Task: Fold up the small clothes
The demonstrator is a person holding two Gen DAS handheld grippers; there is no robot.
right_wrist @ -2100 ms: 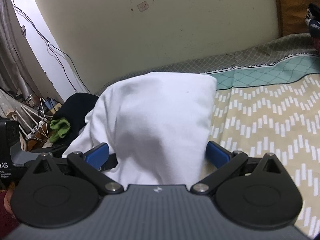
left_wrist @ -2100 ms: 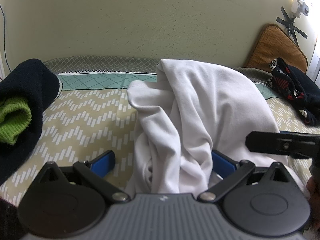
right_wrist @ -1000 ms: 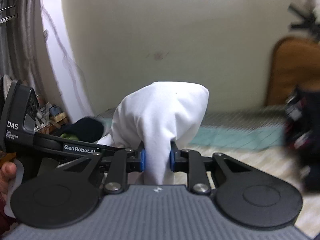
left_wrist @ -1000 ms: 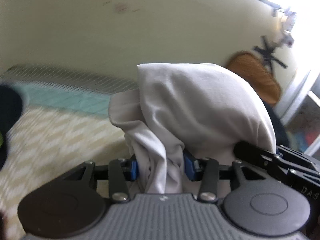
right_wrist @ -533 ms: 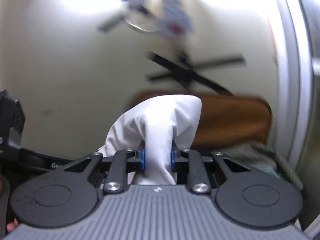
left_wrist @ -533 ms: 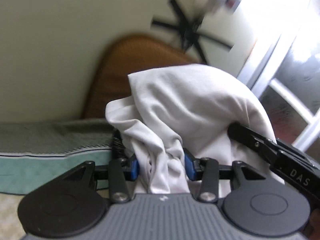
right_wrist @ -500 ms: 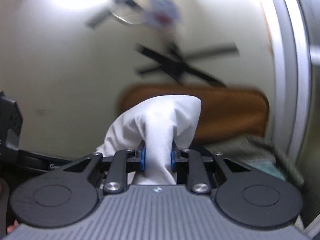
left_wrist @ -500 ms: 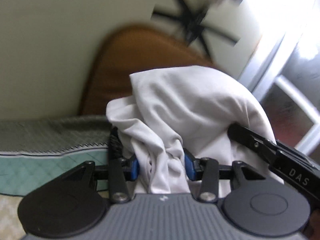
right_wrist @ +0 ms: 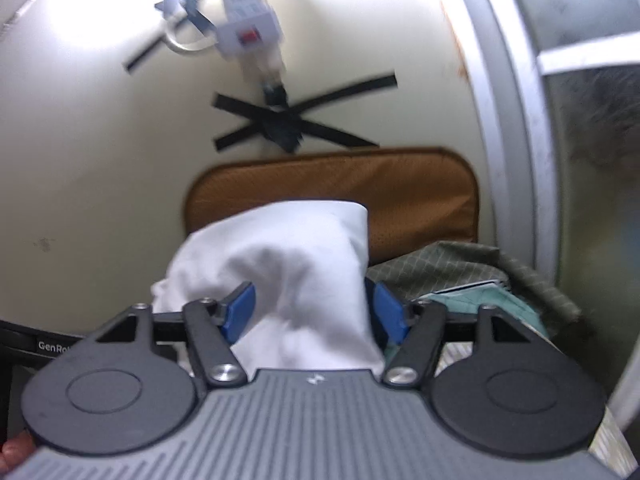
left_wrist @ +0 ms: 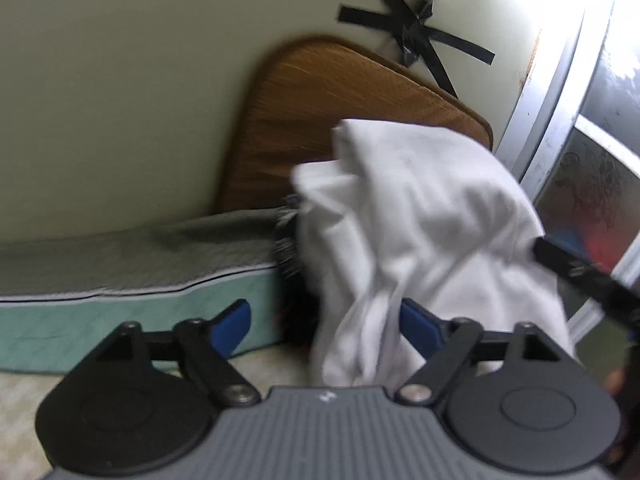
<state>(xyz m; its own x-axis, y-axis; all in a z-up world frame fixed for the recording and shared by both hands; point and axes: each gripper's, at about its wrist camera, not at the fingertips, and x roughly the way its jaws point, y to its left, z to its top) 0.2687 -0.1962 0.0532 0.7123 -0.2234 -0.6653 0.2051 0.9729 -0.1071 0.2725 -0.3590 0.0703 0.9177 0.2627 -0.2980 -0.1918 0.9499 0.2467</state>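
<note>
The left gripper (left_wrist: 326, 322) has its jaws wide apart. The white cloth (left_wrist: 420, 232) hangs between them, close to the right blue pad (left_wrist: 420, 326), while the left pad (left_wrist: 232, 326) is well apart from the fabric. Nothing presses the cloth there.

The right gripper (right_wrist: 310, 312) is also spread open. The cloth (right_wrist: 288, 272) fills the gap between its blue pads (right_wrist: 240, 310) as a bunched mound, and the pads sit at its two sides without squeezing it. Whether the fabric rests on the bed or on the gripper body, I cannot tell.

The cloth is at the far right corner of the bed (left_wrist: 120, 304), near the wall. Behind it a brown cushion (left_wrist: 340, 112) leans upright against the wall, and black tape (right_wrist: 288, 122) in a cross shape is stuck on the wall above the cushion. A white power strip (right_wrist: 248, 28) hangs above the tape. In the left view a dark garment (left_wrist: 290, 264) lies just behind the cloth, partly hidden by it and blurred. A metal window frame (right_wrist: 504, 120) stands at the right side. The bed cover is teal and grey at its far edge. A black arm of the right gripper (left_wrist: 580, 276) shows at the right edge of the left view.
</note>
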